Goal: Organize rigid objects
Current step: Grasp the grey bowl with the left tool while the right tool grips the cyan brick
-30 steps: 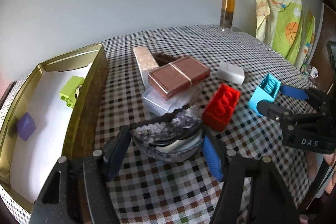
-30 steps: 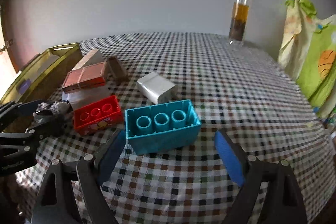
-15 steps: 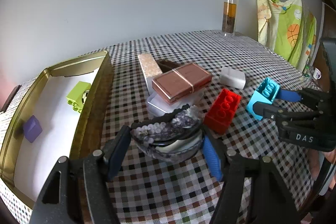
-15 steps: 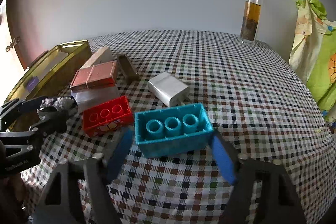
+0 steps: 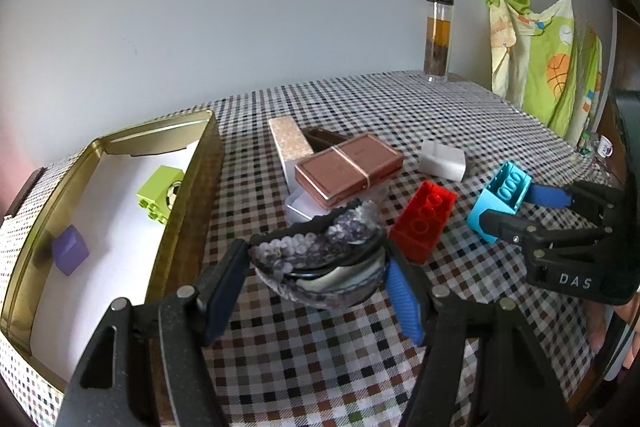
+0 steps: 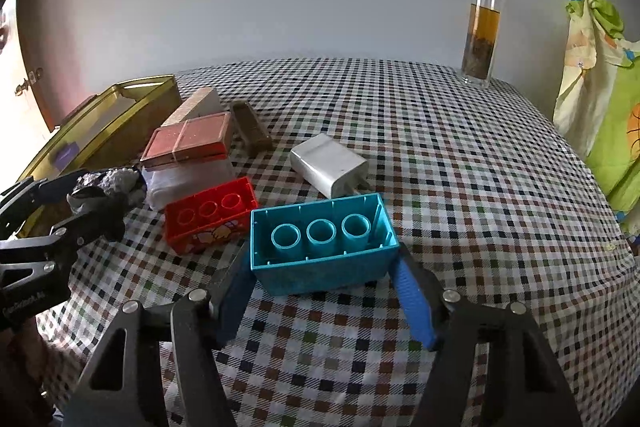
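Right gripper (image 6: 324,263) just squeezed in on the blue brick (image 6: 320,239), beside the red brick (image 6: 212,215); wide open a moment ago. Ready to lift to the tin (image 5: 192,187). Left gripper (image 5: 316,271) clamped on a beaded thing (image 5: 320,251), hard to name. Tin partly cut off.

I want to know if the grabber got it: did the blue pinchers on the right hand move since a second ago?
Yes. The right gripper closed inward onto the blue block, which stays beside the red block.
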### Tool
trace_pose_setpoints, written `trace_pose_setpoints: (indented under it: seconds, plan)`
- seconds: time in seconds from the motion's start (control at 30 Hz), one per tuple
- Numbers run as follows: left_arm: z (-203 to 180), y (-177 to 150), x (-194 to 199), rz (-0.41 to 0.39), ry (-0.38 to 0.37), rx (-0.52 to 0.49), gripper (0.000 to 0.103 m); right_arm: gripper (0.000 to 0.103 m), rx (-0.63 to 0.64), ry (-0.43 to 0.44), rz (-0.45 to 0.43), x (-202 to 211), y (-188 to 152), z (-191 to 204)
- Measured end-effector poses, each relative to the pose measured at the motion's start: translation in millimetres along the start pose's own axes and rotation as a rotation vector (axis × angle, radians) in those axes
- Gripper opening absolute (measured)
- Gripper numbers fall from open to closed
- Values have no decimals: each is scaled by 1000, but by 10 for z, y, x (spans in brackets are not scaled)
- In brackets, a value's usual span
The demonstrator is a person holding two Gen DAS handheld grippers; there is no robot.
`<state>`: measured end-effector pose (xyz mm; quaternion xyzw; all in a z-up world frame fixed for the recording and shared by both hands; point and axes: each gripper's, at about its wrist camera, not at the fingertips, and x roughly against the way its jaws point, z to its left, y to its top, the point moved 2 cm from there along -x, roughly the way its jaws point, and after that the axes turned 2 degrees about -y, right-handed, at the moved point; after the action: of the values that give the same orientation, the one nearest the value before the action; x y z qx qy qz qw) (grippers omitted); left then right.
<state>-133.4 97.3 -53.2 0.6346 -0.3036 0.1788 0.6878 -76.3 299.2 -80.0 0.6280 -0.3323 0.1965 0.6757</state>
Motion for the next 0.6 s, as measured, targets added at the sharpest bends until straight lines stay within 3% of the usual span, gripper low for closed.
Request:
trace_pose_setpoints:
  seconds: [0.23,0.6]
  plan:
    - [30,6,38,-19,-11,17,67,68,-31,42,-81,137,-23,9]
    - [17,11,101,-50,9,10,67,68,-49,32,-205,362,-34,64]
